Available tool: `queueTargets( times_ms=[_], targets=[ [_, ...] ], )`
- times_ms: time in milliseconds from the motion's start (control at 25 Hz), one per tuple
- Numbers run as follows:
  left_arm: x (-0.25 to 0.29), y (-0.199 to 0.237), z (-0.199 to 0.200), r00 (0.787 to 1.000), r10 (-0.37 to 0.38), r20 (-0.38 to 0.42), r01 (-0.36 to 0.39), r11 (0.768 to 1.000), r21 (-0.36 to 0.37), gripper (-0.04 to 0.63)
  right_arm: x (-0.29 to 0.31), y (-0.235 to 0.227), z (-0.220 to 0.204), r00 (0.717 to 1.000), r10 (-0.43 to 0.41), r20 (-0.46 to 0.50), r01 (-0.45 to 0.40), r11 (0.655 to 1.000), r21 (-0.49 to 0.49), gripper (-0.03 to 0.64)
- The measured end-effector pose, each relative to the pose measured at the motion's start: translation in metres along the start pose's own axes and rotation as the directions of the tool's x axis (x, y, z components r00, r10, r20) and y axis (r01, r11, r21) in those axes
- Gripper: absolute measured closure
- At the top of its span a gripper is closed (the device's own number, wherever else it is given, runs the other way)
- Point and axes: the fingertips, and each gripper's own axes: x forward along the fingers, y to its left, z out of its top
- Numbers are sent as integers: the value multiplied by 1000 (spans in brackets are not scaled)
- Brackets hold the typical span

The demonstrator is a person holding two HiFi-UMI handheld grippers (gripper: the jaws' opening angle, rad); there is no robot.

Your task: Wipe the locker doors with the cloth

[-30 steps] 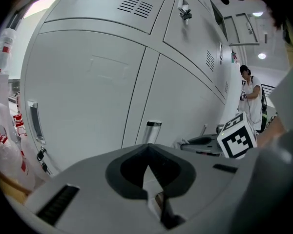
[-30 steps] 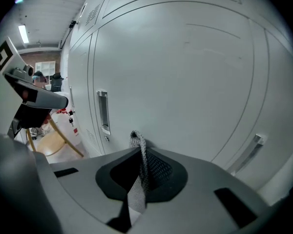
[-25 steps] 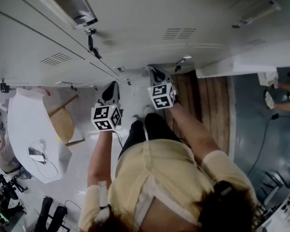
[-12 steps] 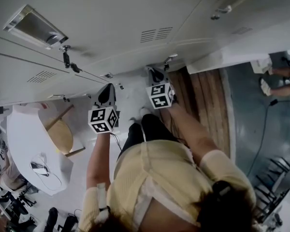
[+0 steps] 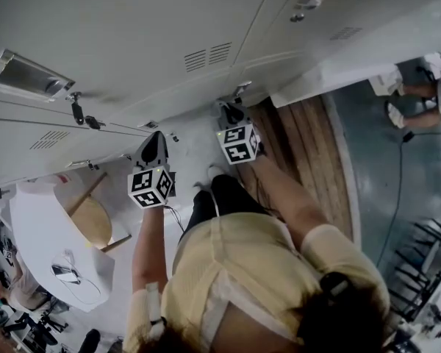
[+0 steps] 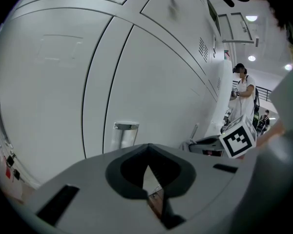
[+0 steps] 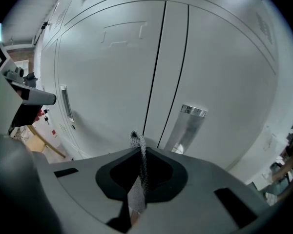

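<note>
Pale grey locker doors (image 5: pixel 132 20) fill the top of the head view and stand close in front of both gripper views (image 6: pixel 151 82) (image 7: pixel 117 72). My right gripper (image 5: pixel 228 112) points at the low lockers. It is shut (image 7: pixel 139 155) on a thin strip of grey knitted cloth (image 7: pixel 136 140) that sticks up between its jaws. My left gripper (image 5: pixel 153 149) hangs beside it, a little lower and to the left. Its jaws (image 6: pixel 147 167) are shut with nothing between them. Neither gripper touches a door.
A metal recessed handle (image 6: pixel 124 133) (image 7: pixel 188 126) sits on the door ahead of each gripper. A white round table (image 5: pixel 44 226) and a wooden stool (image 5: pixel 95 204) stand to my left. A wooden floor strip (image 5: pixel 301 153) runs to the right, and another person (image 6: pixel 243 87) stands by the lockers.
The head view has swung, so the lockers slide down and left in the picture. Both grippers keep nearly the same place before the low lockers, drifting slightly left.
</note>
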Motion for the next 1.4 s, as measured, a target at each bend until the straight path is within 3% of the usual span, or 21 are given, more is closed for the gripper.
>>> queueTargets(
  times_ms=[600, 1400],
  targets=[
    [-27, 20, -1, 998, 54, 15, -53, 998, -33, 594, -30, -2, -5, 1000, -20, -7, 21, 1000, 20, 603],
    [-88, 20, 35, 990, 74, 117, -70, 997, -40, 594, -101, 17, 62, 991, 25, 128, -28, 999, 23, 603]
  ],
)
